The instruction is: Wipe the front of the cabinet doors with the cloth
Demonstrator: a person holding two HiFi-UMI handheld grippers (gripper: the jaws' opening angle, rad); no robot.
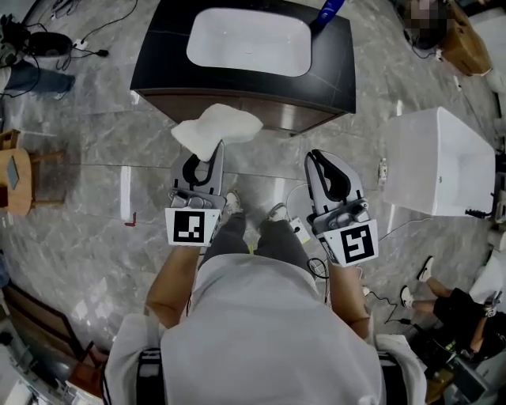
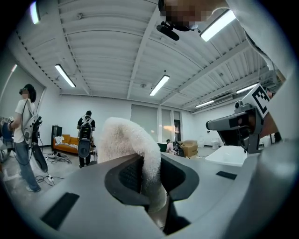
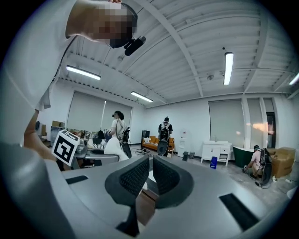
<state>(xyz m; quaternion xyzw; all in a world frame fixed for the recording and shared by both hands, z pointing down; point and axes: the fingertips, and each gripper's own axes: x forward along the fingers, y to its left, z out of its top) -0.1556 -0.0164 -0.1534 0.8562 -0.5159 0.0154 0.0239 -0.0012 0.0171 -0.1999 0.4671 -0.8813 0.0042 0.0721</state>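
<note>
The front of the cabinet [image 1: 300, 115] is seen only as a narrow strip at upper centre of the head view, and its left part is covered by the cloth [image 1: 217, 129]. The cloth's lower end is hidden inside the left gripper [image 1: 204, 162]. The blue bottle [image 1: 328, 11] is cut off by the top edge.

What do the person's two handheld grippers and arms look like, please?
Both the left gripper and right gripper have grey bodies with black, curved, ribbed jaw pads. Each carries a white cube with black square markers. The person wears a pale grey short-sleeved T-shirt; the forearms are bare.
</note>
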